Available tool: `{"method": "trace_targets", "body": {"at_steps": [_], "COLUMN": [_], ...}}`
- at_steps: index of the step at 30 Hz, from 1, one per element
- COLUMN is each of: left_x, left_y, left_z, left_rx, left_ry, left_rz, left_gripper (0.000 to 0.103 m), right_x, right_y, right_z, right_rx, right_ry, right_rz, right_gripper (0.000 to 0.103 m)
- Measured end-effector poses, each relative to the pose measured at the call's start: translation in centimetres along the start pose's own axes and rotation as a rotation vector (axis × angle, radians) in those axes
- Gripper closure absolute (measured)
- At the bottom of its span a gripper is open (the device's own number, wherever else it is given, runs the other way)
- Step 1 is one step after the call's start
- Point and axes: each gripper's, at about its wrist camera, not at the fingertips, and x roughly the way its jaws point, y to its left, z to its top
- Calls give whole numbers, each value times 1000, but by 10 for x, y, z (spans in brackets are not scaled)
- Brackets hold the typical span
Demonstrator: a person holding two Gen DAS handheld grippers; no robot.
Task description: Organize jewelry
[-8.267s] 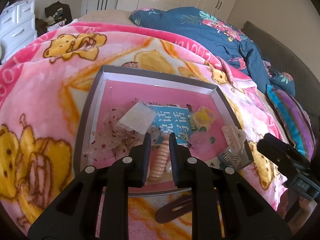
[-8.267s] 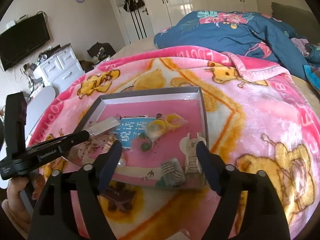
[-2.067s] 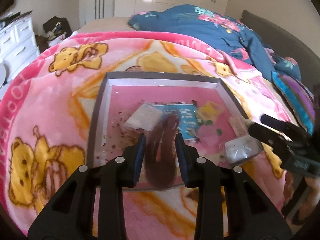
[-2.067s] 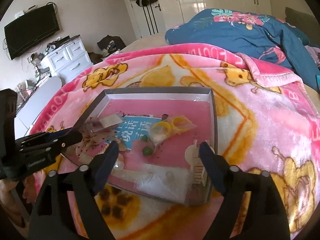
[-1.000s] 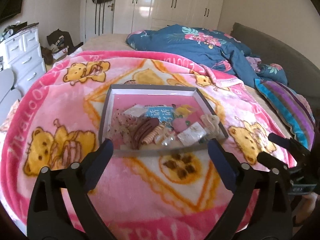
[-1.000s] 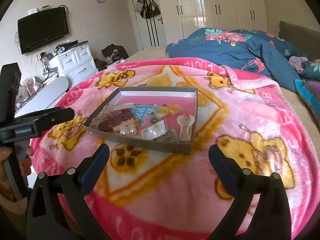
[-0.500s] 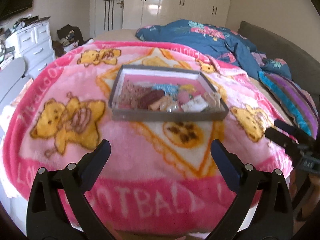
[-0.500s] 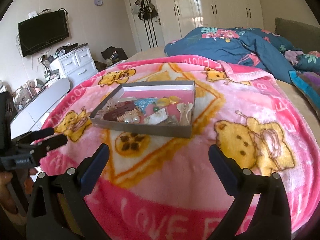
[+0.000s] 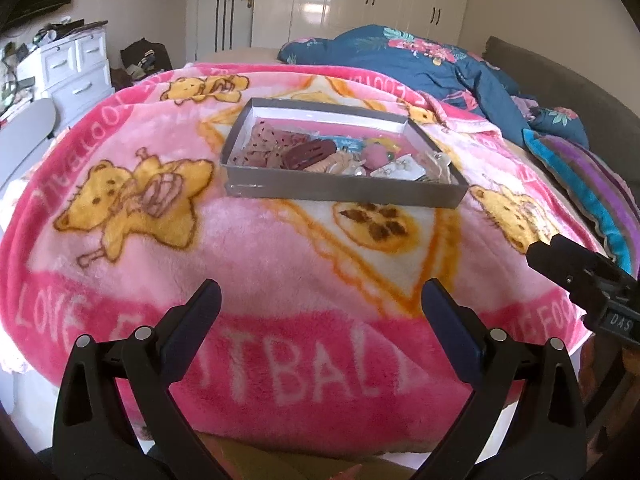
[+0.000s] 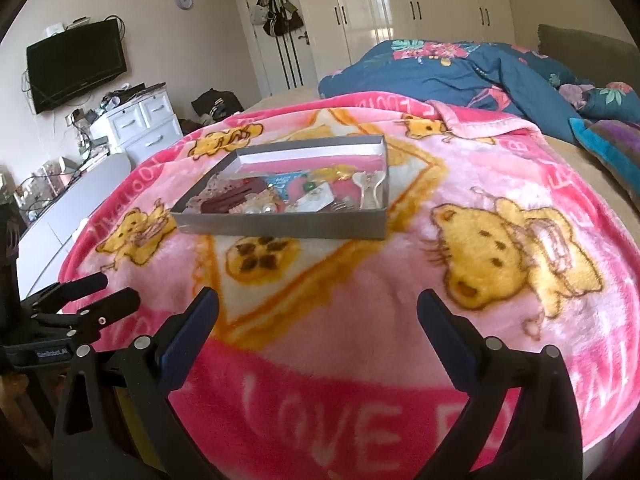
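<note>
The left gripper (image 9: 320,304) hangs with its fingers spread wide and nothing between them, over the near hem of the pink blanket (image 9: 280,264) where white letters run across a darker pink band. The right gripper (image 10: 318,312) is spread just as wide and holds nothing; it hovers at the same near edge of the bed, a little to the right. In the left wrist view its black tip pokes in from the right edge, and in the right wrist view the left tool's fingers show at the lower left.

Beyond both grippers, well apart from them, a paw-print cookie pattern lies on the blanket just in front of the grey tray (image 9: 344,194). The shallow tray sits flat near the middle of the blanket, and the jewelry is gathered inside it: a dark brown hair clip (image 9: 310,153) left of centre, a pearl piece (image 10: 262,208) near the front wall, a white card (image 9: 398,170) toward the right, a pale claw clip (image 10: 370,186) by the right wall, and smaller bits too small to tell apart.

Behind the tray, a blue floral duvet (image 10: 452,68) is heaped on the bed. Farther back stand white wardrobes (image 9: 372,4), and at the left a white dresser (image 10: 138,122) under a wall-mounted television (image 10: 76,64).
</note>
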Motion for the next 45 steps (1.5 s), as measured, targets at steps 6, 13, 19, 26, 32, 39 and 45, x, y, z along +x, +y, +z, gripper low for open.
{"method": "trace_targets", "body": {"at_steps": [6,13,19,26,32,39,45], "left_x": [4,3,2,1,1,2,2], "left_y": [6,3,1,2,4,5,5], "left_z": [3,2,2,2,2,3,2], "left_rx": [-12,4,7,3,4,2,8], "left_ry": [11,17,18,21,27,30,28], "left_rz": [-5,-7,4,6,8,11,19], "left_gripper": [9,9,9,9,9,9,9], "right_x": [8,8,8,7,7,7,7], "right_y": [3,3,4,8,8,10,10], "right_z": [-3,-3,-3,-4,-4,-5,-5], "right_rx": [-1,1,-1,-11,-10,-12,-12], "right_ry": [26,28,28,32,33,35,35], "right_rz": [4,-6,-3,-7,-7,-7,-6], "right_gripper": [4,4,4,4,4,4,4]}}
